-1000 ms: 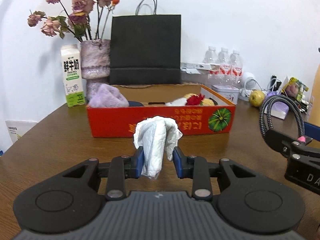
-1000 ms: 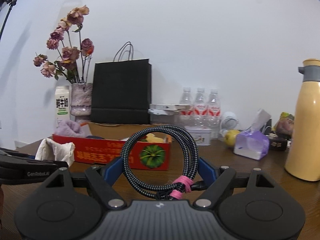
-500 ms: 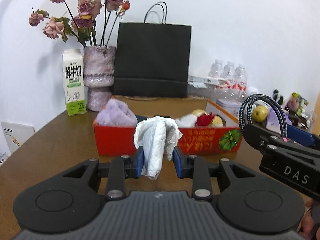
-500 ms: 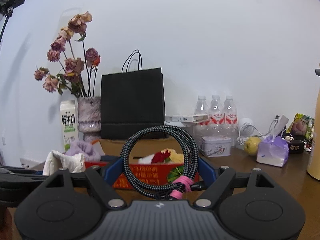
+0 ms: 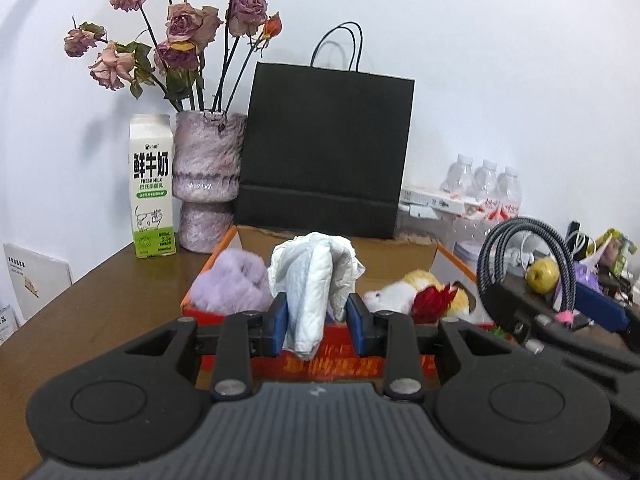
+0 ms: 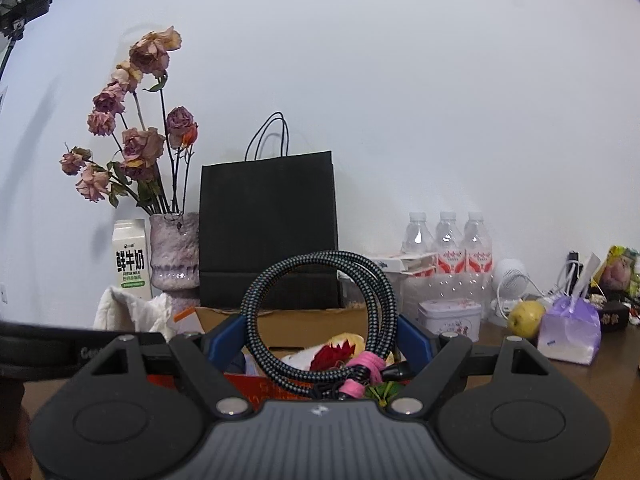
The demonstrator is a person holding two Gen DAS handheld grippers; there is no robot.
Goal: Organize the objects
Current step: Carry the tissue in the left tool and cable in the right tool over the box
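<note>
Centrally, the left gripper (image 5: 316, 318) pinches a soft, light white tissue wad (image 5: 314, 280) at its lower half, while the right gripper (image 6: 320, 338), jaws wide, clamps a springy coiled cable (image 6: 320, 320) across its loop.

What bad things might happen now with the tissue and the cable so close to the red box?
The crumpled white tissue is pinched only low down by the left hand-held gripper, so it might slip out before it is over the red box. The coiled cable in the right hand-held gripper may spring loose or catch the box wall. The two grippers sit close together and might bump.
</note>
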